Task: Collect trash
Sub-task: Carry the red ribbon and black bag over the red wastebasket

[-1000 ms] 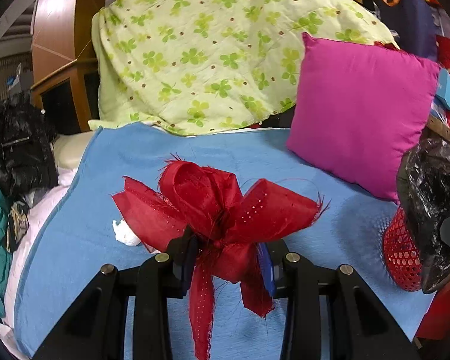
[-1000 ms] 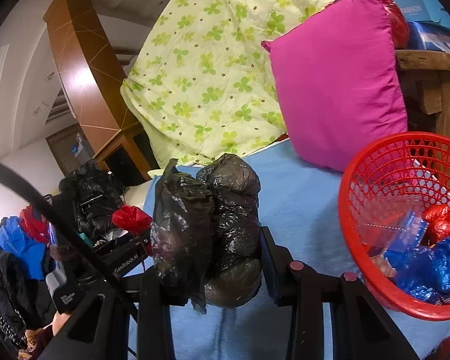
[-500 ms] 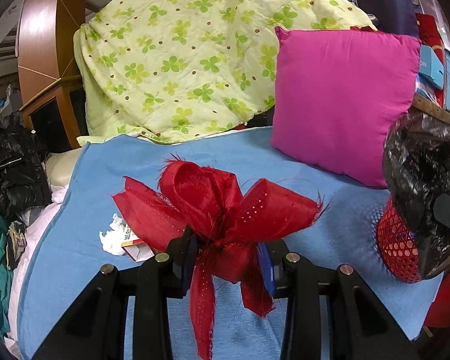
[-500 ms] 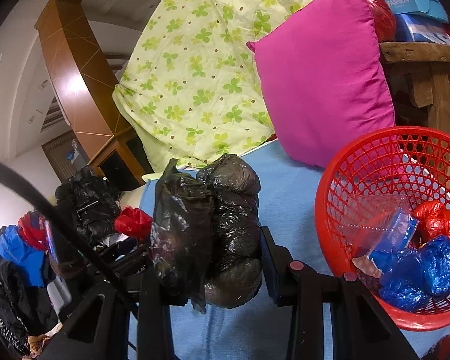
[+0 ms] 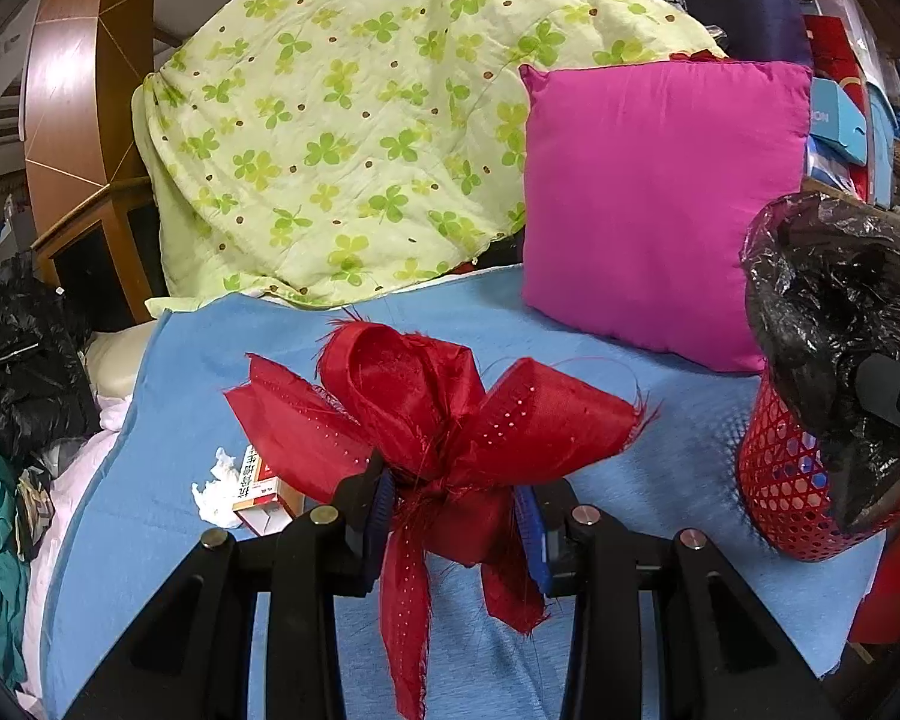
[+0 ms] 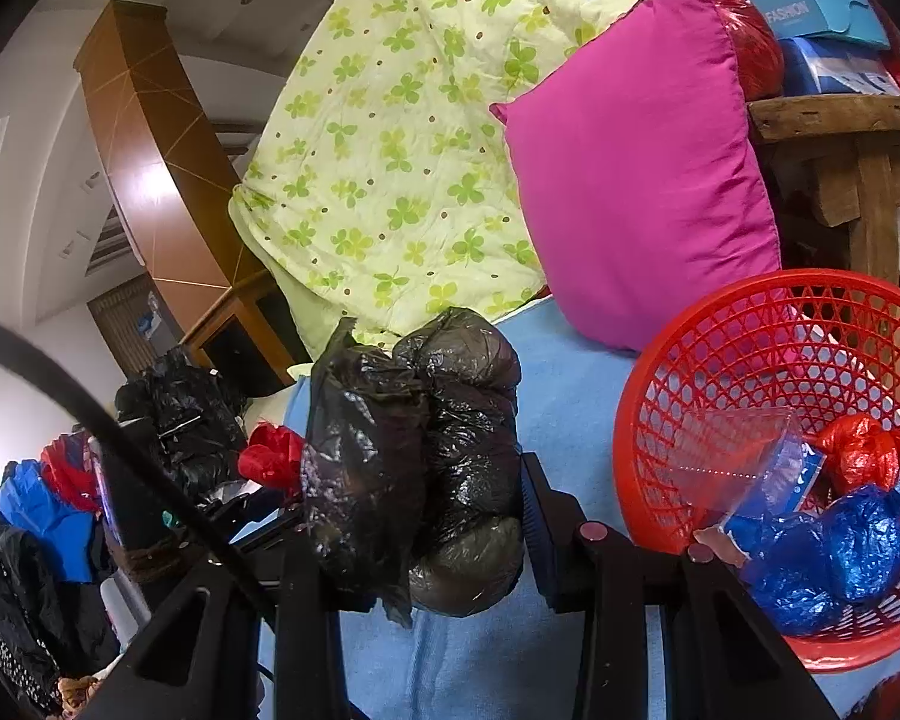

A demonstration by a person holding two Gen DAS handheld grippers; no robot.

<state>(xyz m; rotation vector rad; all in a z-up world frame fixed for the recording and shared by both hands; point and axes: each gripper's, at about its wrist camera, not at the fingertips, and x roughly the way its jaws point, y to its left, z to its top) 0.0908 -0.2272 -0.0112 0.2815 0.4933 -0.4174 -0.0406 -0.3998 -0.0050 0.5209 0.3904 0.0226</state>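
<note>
Here, left tool (image 5: pixel 455 501) pinching red ribbon bow (image 5: pixel 432 414); right tool (image 6: pixel 414 516) pinching black bag (image 6: pixel 414 456)

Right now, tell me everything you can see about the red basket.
The red basket is round, of glossy plastic lattice with a solid rim, and stands upright on the blue bedsheet in front of the magenta pillow. Inside lie a knotted red bag, crumpled blue bags and a clear plastic pouch. From the left wrist view, the black bag in the right gripper overlaps it.
</note>
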